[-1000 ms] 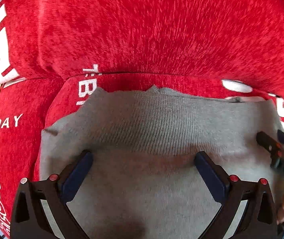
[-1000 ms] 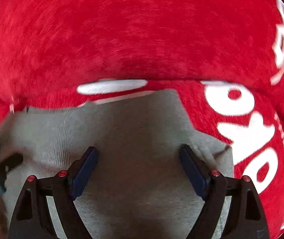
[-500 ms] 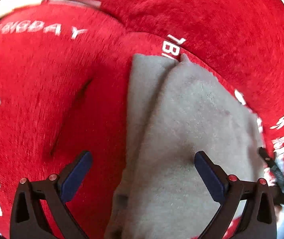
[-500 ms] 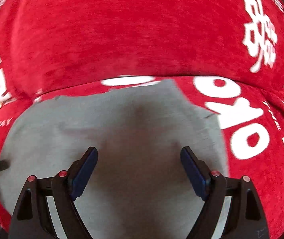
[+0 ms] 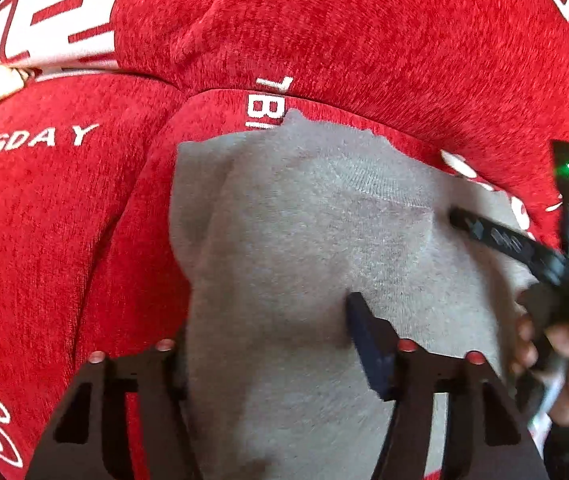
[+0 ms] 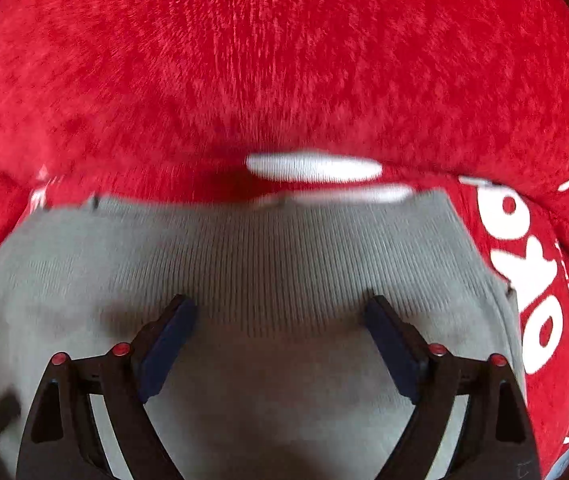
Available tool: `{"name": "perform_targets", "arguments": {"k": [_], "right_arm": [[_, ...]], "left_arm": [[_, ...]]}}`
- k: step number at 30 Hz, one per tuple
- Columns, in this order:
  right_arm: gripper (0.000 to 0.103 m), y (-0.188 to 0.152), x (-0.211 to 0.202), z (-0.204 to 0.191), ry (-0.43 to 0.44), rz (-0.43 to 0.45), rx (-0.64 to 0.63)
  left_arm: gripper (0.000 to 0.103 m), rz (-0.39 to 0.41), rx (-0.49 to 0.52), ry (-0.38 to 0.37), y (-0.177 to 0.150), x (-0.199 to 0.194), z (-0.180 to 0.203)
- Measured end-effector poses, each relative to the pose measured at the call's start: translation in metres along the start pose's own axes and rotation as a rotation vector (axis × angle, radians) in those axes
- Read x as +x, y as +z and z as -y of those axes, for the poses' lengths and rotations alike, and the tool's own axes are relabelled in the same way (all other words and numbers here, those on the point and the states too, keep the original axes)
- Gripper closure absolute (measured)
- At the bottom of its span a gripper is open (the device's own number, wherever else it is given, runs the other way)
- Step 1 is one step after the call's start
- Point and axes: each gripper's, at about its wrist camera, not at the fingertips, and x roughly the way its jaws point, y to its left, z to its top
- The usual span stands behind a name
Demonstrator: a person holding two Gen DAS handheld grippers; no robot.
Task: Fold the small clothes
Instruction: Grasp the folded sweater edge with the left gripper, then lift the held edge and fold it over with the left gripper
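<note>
Grey knit garment (image 5: 308,240) lies on a red plush sofa cover (image 5: 364,32) with white lettering. Left tongs (image 5: 268,344) have just been closing; a raised fold of the garment sits between the jaws, left pad hidden behind it, grip uncertain. Right tongs (image 6: 280,344) stand wide apart over the ribbed band, holding nothing. Only the left view shows the hand (image 5: 564,364) carrying the right tongs.
</note>
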Motion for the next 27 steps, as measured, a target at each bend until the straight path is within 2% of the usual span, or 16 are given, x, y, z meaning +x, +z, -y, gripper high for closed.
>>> {"name": "perform_targets", "arguments": {"k": [4,7,11,13,14,16,17,18,19,20,21,24,27], "right_arm": [[0.005,0.016,0.012,-0.005,-0.032,-0.011,0.009],[0.006,0.02,0.007,-0.001,-0.026,-0.03,0.043],[0.007,0.013,-0.016,-0.01,-0.024,0.039,0.006],[0.007,0.01,-0.018,-0.018,-0.047,0.047,-0.031],[0.007,0.009,-0.015,-0.021,-0.054,0.035,-0.041],[0.006,0.006,-0.003,-0.024,-0.055,-0.003,-0.044],[0.006,0.004,-0.001,-0.023,-0.045,0.011,-0.026],[0.006,0.003,0.0,-0.021,-0.038,0.026,-0.009],[0.005,0.003,0.001,-0.019,-0.029,0.028,0.0],[0.005,0.003,0.001,-0.017,-0.025,0.028,0.001],[0.005,0.003,0.002,-0.016,-0.023,0.025,-0.001],[0.005,0.007,0.003,-0.017,-0.033,0.012,-0.015],[0.005,0.012,0.003,-0.015,-0.043,-0.012,-0.006]], "left_arm": [[0.041,-0.016,-0.033,-0.139,0.001,-0.001,-0.025],[0.041,-0.016,-0.057,-0.218,-0.002,-0.005,-0.04],[0.04,-0.006,-0.054,-0.31,-0.005,-0.007,-0.049],[0.03,0.003,-0.054,-0.361,-0.006,-0.007,-0.051],[0.026,0.008,-0.052,-0.375,-0.006,-0.006,-0.051],[0.028,0.028,-0.043,-0.346,-0.008,-0.005,-0.047],[0.036,0.043,-0.027,-0.311,-0.01,-0.005,-0.042],[0.051,0.056,-0.008,-0.267,-0.013,-0.005,-0.038],[0.056,0.065,0.011,-0.224,-0.015,-0.005,-0.036],[0.06,0.071,0.011,-0.216,-0.016,-0.005,-0.037],[0.073,0.068,-0.007,-0.225,-0.016,-0.005,-0.041],[0.08,0.034,-0.081,-0.261,-0.012,-0.003,-0.049],[0.083,0.042,-0.064,-0.207,-0.012,-0.014,-0.038]]}}
